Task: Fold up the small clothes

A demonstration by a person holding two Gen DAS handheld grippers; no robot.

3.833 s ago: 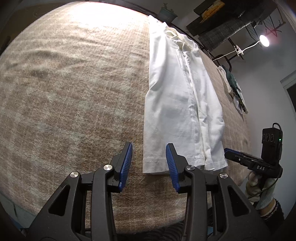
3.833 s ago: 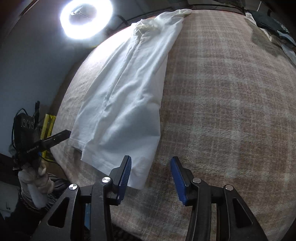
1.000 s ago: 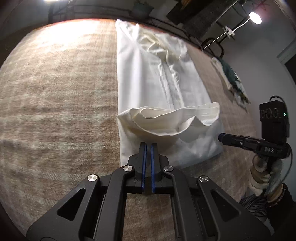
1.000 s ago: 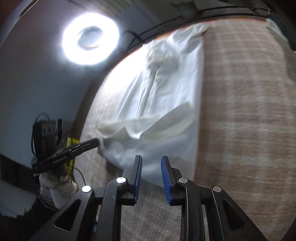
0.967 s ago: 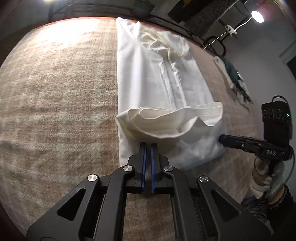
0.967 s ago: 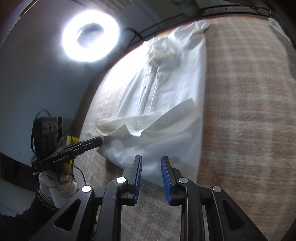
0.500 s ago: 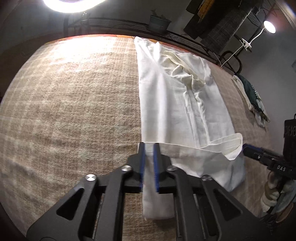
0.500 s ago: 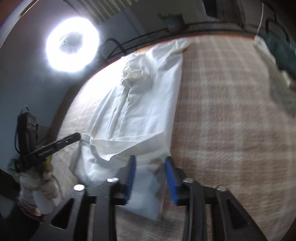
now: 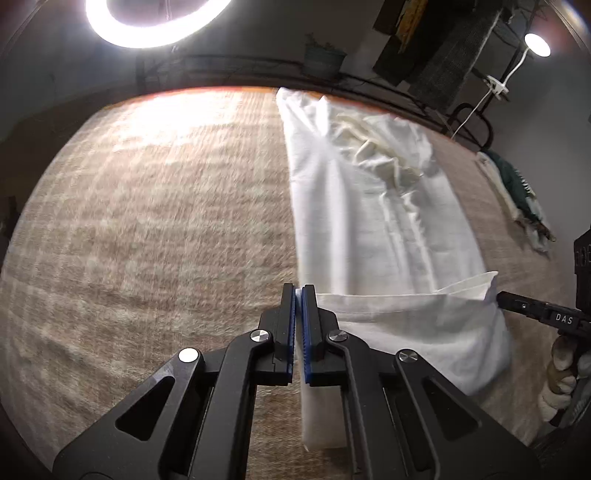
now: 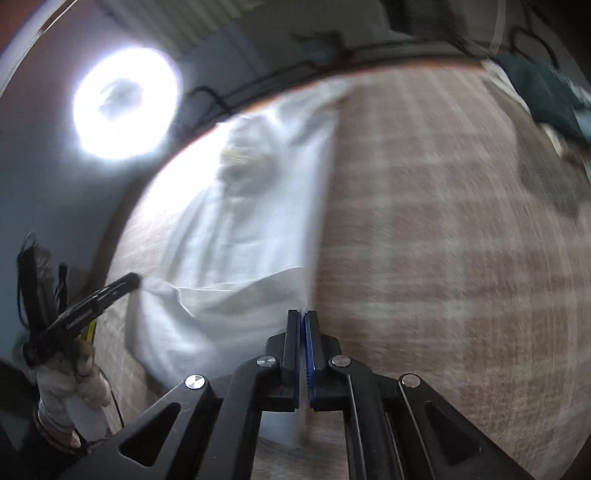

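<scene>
A white shirt (image 9: 373, 221) lies lengthwise on a beige plaid blanket (image 9: 155, 229), collar at the far end. My left gripper (image 9: 298, 291) is shut on the shirt's bottom hem at its left corner and holds it lifted above the blanket. My right gripper (image 10: 303, 316) is shut on the hem's other corner; it also shows in the left wrist view (image 9: 502, 297). The hem (image 9: 402, 295) stretches between both grippers and hangs over the lower part of the shirt (image 10: 243, 229). The left gripper also shows in the right wrist view (image 10: 136, 280). The right wrist view is blurred.
A bright ring light (image 9: 155, 18) stands beyond the far edge. A pile of dark green and white clothes (image 9: 517, 192) lies at the right side of the blanket, also in the right wrist view (image 10: 550, 96). A small lamp (image 9: 537, 38) shines at the far right.
Both grippers closed on the shirt's bottom hem corners and have lifted it, carrying it forward toward the collar. The hem now sits higher and farther along the shirt than half a second ago.
</scene>
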